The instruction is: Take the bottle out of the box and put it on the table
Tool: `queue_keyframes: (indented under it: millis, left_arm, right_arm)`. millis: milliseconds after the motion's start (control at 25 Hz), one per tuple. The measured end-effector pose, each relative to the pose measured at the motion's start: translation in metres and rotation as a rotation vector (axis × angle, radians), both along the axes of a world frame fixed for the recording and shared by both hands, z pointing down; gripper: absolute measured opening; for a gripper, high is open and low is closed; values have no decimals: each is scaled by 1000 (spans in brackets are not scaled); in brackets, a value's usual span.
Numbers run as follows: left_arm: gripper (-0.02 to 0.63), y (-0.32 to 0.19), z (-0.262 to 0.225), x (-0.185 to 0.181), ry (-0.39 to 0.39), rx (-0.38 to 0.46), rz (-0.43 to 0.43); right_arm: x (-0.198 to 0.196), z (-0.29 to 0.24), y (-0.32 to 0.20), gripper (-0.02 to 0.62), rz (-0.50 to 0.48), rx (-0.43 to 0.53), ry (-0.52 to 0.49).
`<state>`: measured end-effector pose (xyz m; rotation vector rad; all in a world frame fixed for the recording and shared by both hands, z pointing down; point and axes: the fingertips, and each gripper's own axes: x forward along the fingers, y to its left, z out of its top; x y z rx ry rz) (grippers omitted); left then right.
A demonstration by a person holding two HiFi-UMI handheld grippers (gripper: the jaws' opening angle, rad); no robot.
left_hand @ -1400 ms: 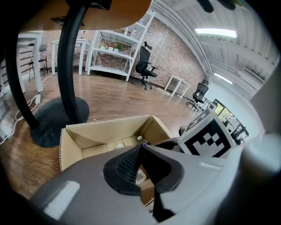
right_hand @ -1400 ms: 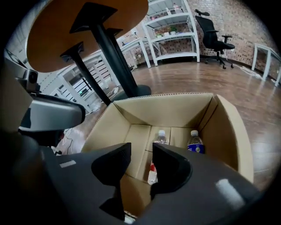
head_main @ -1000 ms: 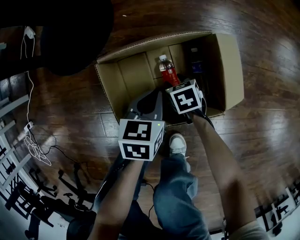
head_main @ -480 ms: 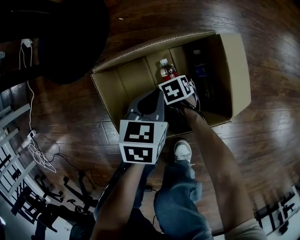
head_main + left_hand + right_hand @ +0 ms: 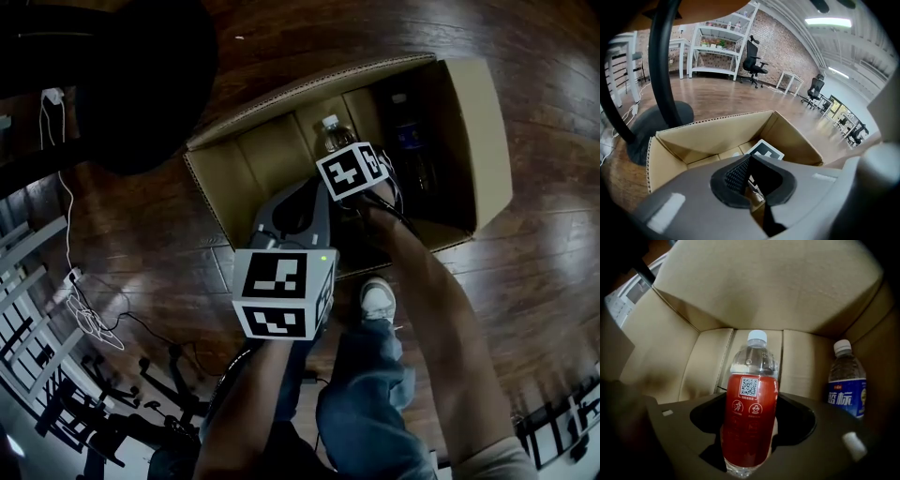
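An open cardboard box (image 5: 483, 131) stands on the wooden floor. Inside it, a clear bottle with a red label and white cap (image 5: 751, 404) stands upright, and only its cap and neck (image 5: 331, 131) show in the head view. My right gripper (image 5: 751, 439) reaches down into the box and straddles this bottle. Its jaws have just been opening, and dark gaps show on both sides of the bottle. My left gripper (image 5: 305, 202) hovers over the box's near wall, shut with nothing in it.
A second bottle with a blue label (image 5: 846, 390) stands in the box's right corner. A black round base with a pole (image 5: 661, 117) sits left of the box. Cables (image 5: 89, 314) lie on the floor at left. The person's shoe (image 5: 378, 300) is near the box's front wall.
My right gripper has sunk into the box, and its marker cube now covers most of the red bottle in the head view. The left gripper has barely moved.
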<state>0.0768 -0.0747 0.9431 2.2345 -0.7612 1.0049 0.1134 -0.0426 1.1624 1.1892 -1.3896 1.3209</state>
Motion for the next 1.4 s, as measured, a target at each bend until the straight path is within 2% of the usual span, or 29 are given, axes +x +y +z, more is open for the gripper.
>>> queue_keyframes:
  millis: [200, 480, 720, 960, 1160, 1400]
  left_arm:
    - [0, 6, -22, -8, 7, 22, 14]
    - [0, 30, -67, -22, -7, -36, -26]
    - [0, 32, -142, -19, -9, -10, -21]
    - [0, 40, -235, -17, 19, 9, -35]
    - [0, 39, -303, -19, 45, 59, -59]
    - [0, 46, -370, -29, 83, 82, -102]
  right_arm:
    - [11, -30, -5, 296, 25, 106, 1]
    - [18, -114, -13, 296, 51, 213, -28]
    - [12, -201, -21, 296, 57, 266, -64]
    - [12, -300, -14, 296, -12, 305, -59]
    - [28, -392, -27, 297, -19, 425, -15]
    - [14, -492, -21, 298, -80, 509, -9]
